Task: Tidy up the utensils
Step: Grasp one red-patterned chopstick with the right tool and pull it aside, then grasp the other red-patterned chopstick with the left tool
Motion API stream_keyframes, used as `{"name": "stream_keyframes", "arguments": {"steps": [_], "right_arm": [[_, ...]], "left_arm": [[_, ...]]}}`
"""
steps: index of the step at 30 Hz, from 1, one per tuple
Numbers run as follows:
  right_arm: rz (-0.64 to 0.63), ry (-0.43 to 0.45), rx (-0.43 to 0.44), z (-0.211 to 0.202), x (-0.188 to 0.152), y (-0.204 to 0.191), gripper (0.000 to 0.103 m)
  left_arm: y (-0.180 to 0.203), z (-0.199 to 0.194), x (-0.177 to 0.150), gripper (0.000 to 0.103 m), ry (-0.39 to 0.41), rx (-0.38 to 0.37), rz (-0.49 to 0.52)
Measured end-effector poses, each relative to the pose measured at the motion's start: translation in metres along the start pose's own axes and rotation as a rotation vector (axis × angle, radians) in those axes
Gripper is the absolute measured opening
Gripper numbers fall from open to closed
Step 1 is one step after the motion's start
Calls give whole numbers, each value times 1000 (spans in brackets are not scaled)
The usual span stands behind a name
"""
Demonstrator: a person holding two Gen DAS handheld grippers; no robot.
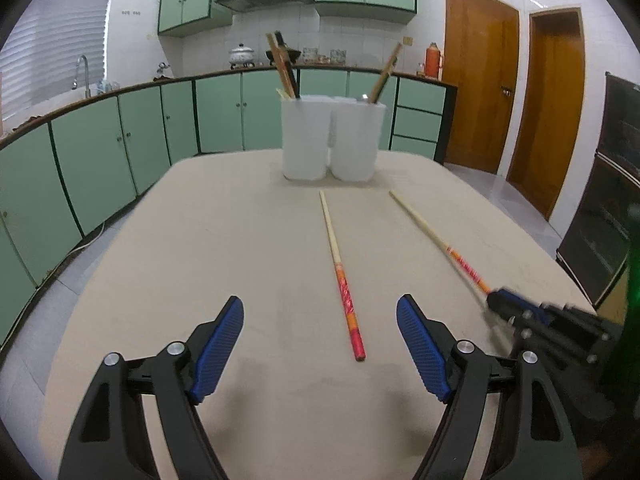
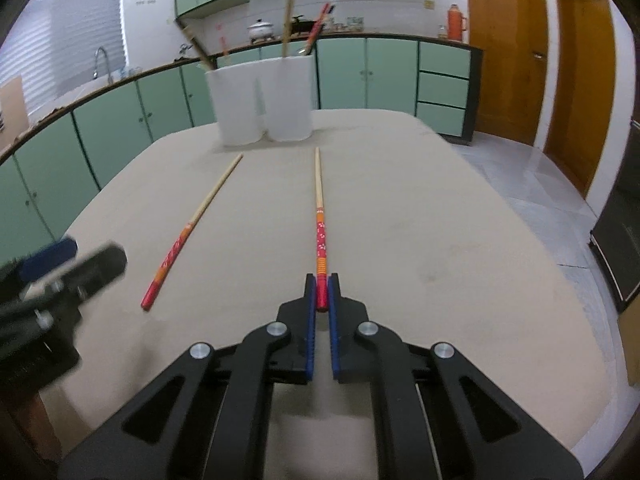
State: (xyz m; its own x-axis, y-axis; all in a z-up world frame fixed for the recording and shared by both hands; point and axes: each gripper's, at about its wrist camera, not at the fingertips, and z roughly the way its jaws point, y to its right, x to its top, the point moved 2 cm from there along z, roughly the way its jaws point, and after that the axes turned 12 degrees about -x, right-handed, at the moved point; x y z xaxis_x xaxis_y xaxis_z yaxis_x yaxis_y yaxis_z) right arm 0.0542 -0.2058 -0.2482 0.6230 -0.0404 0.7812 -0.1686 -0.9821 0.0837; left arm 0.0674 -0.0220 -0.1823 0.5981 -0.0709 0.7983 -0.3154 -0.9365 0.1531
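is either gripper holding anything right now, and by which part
The right gripper is shut on one chopstick, pinching its red painted handle end. The left gripper is open and holds nothing; the other chopstick lies on the table between its fingers.

Two red-handled chopsticks (image 2: 191, 229) (image 2: 319, 216) point toward two white holders (image 2: 262, 100) holding more chopsticks

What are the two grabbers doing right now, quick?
Left gripper: open, holding nothing; a chopstick lies on the table ahead of it.
Right gripper: closed on the red end of the other chopstick.
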Motion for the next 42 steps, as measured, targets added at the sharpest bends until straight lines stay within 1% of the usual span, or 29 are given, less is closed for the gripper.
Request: {"name": "stream_keyframes", "arguments": {"steps": [7, 12, 18, 23, 25, 27, 28, 36, 42], "right_arm": [[35, 10, -9, 3, 2, 18, 5], [47, 9, -2, 3, 1, 25, 5], [47, 6, 9, 3, -1, 24, 5], [47, 4, 18, 3, -1, 24, 5], [46, 2, 23, 3, -2, 24, 5], [42, 1, 27, 2, -2, 23, 5], [38, 2, 27, 2, -1, 23, 5], [15, 20, 22, -3, 1, 20, 5], [1, 59, 13, -14, 9, 20, 5]], "left_arm": [[8, 18, -6, 64, -51, 13, 1], [10, 27, -8, 48, -84, 16, 1], [13, 35, -9, 34, -115, 5, -2], [15, 39, -8, 27, -124, 5, -9], [15, 40, -7, 23, -125, 5, -13], [15, 41, -7, 9, -126, 3, -17], [15, 42, -7, 7, -129, 0, -17], [18, 36, -4, 5, -121, -5, 1], [25, 11, 12, 5, -59, -6, 35]]}}
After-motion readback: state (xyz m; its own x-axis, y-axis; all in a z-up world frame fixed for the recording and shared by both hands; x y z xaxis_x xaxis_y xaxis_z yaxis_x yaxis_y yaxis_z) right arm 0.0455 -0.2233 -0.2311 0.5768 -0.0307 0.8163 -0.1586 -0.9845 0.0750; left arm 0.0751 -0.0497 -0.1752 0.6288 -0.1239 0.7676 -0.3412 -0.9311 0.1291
